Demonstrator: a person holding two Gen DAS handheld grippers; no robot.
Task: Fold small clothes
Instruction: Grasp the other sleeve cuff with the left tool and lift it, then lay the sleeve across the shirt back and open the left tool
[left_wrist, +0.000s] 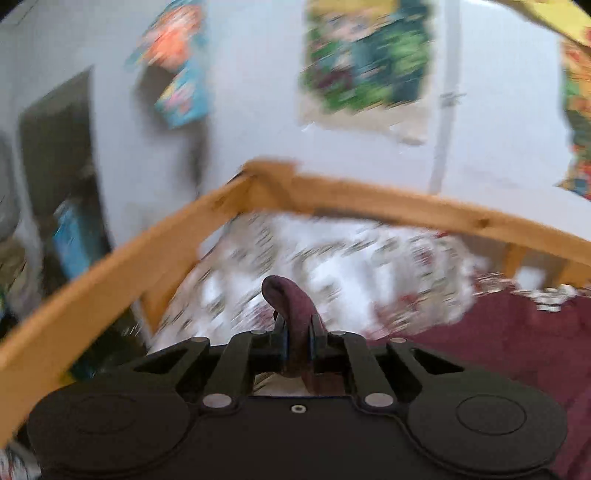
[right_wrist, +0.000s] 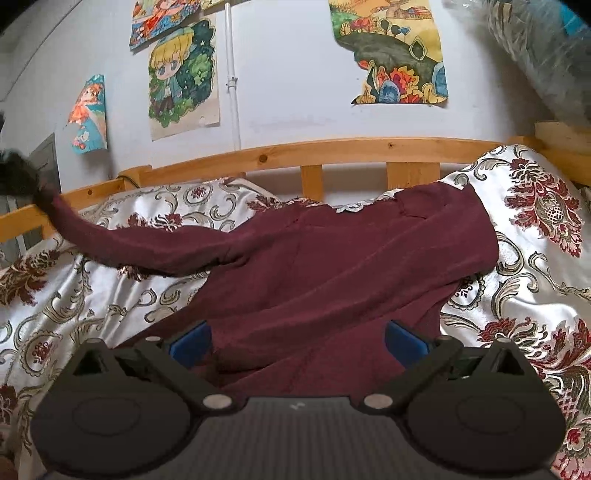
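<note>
A maroon long-sleeved top (right_wrist: 332, 266) lies spread on the patterned bedspread (right_wrist: 92, 295). My left gripper (left_wrist: 298, 341) is shut on the end of its sleeve (left_wrist: 291, 306), which sticks up between the fingers. In the right wrist view that sleeve (right_wrist: 147, 247) stretches left and up to the blurred left gripper (right_wrist: 14, 173) at the frame's left edge. My right gripper (right_wrist: 297, 345) is open, its blue pads (right_wrist: 190, 343) either side of the top's lower part, low over the cloth.
A wooden bed rail (right_wrist: 332, 151) runs along the far side, with a corner post (left_wrist: 266, 177) in the left wrist view. Drawings (right_wrist: 181, 77) hang on the white wall behind. A wrapped bundle (right_wrist: 546, 55) sits at the upper right.
</note>
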